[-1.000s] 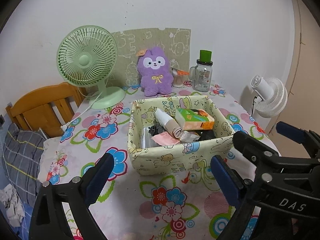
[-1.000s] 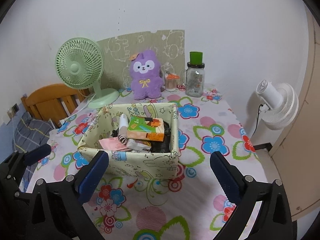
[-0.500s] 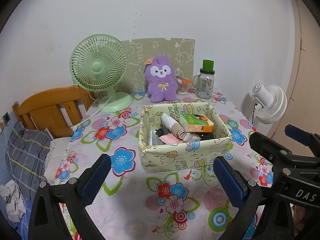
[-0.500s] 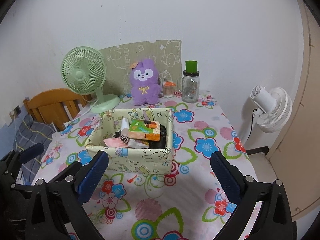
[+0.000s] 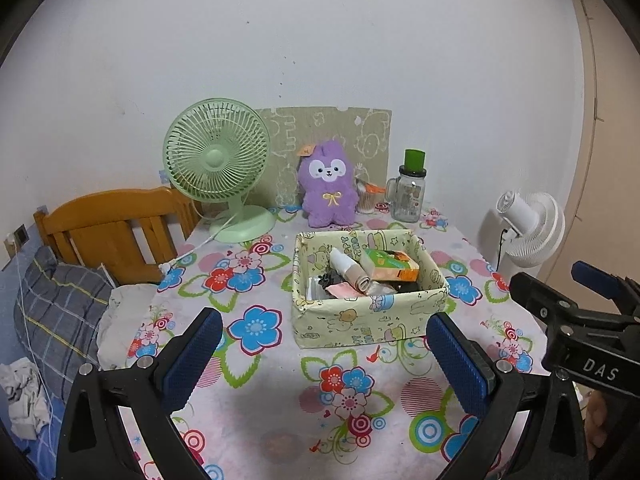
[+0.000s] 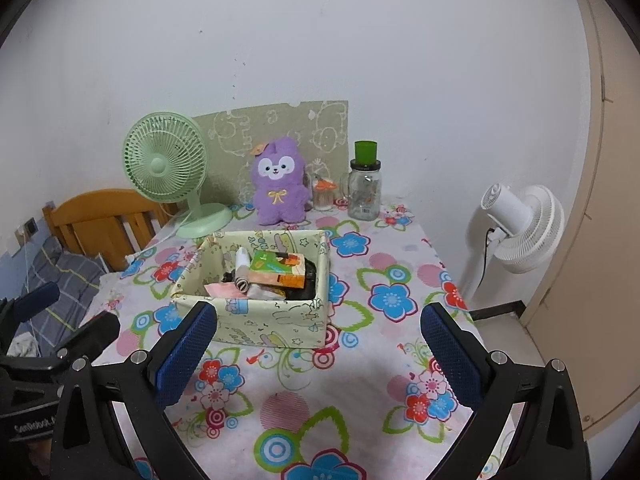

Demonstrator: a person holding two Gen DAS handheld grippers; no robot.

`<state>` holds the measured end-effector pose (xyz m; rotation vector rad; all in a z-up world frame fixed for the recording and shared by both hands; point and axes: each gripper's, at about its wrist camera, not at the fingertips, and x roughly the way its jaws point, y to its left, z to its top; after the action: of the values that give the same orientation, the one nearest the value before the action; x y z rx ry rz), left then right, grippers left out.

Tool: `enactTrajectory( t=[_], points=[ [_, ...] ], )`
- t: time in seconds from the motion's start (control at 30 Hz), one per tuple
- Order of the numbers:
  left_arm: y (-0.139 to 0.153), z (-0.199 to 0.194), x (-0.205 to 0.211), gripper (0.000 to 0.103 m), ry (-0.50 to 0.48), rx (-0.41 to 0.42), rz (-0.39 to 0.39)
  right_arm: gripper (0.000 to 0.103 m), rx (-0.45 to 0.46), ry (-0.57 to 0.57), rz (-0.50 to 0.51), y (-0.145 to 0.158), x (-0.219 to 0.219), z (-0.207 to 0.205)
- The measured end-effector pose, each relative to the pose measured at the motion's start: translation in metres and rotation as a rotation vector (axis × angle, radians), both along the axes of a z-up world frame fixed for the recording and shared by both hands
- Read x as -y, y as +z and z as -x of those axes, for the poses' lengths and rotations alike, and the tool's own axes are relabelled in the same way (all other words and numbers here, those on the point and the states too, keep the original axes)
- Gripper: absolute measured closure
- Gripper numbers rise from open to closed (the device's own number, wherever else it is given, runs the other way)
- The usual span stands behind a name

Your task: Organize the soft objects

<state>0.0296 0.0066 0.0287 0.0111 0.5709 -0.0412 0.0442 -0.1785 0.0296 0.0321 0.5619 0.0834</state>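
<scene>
A purple plush toy (image 5: 328, 190) (image 6: 279, 185) sits upright at the back of the flowered table, against a green card. A pale yellow fabric box (image 5: 366, 318) (image 6: 256, 322) stands mid-table, holding an orange-green carton (image 5: 390, 266) (image 6: 278, 268), rolled cloth and small items. My left gripper (image 5: 324, 360) is open and empty, held back above the table's near part. My right gripper (image 6: 318, 348) is open and empty, also well short of the box. The right gripper also shows at the right edge of the left wrist view (image 5: 576, 312).
A green desk fan (image 5: 218, 160) (image 6: 166, 164) stands back left with its cord on the table. A glass jar with green lid (image 5: 410, 188) (image 6: 364, 184) stands back right. A wooden bed frame (image 5: 108, 224) and bedding lie left. A white fan (image 6: 520, 226) stands right.
Both grippers have drawn back and up from the box, which now looks smaller and farther. Both stay open and empty.
</scene>
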Motion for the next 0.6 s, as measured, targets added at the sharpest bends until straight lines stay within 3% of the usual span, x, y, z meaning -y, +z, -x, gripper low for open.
enactTrajectory(
  t=[0.6],
  points=[
    [0.013,0.013,0.000,0.000,-0.007,0.051,0.010,0.000,0.061,0.014,-0.013,0.014,-0.002,0.019]
  ],
)
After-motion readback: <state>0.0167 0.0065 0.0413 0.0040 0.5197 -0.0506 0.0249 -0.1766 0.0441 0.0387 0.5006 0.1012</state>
